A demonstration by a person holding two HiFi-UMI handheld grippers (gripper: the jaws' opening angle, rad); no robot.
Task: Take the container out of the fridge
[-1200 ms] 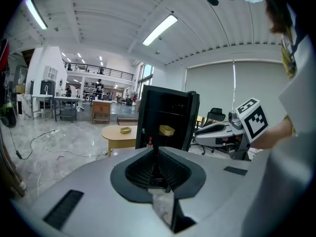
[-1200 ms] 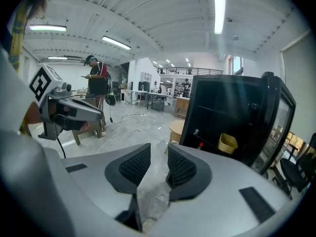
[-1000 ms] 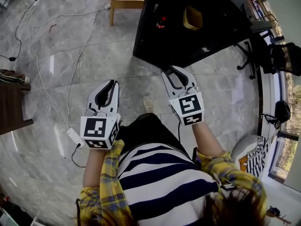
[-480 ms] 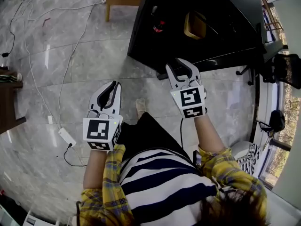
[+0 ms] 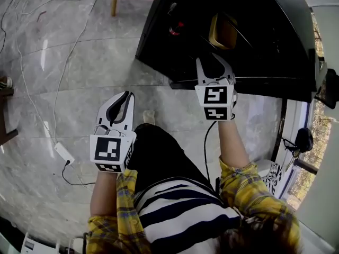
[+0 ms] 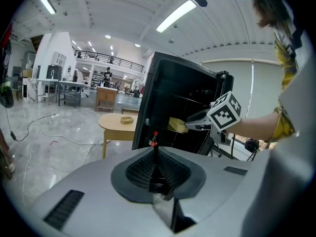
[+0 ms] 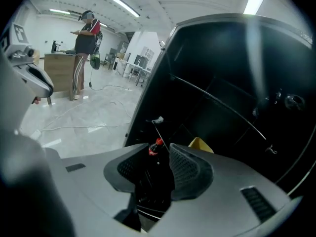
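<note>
Right gripper (image 5: 213,66) is being held at the front edge of the open black fridge (image 5: 254,62). Its jaws are standing spread, with nothing pinched between them. A dark bottle with a red cap (image 7: 157,144) is showing through the gap, well beyond the tips.

The yellow rectangular container (image 5: 224,30) is sitting about mid-shelf inside the fridge, apart from the right gripper. The bottle is standing near the shelf's left edge, well apart from the container.

Left gripper (image 5: 126,95) is hanging over the grey marble floor (image 5: 63,89), clear of the fridge, with its jaws pressed together on nothing. A light wooden table (image 6: 118,123) is standing beside the fridge's left side.
</note>
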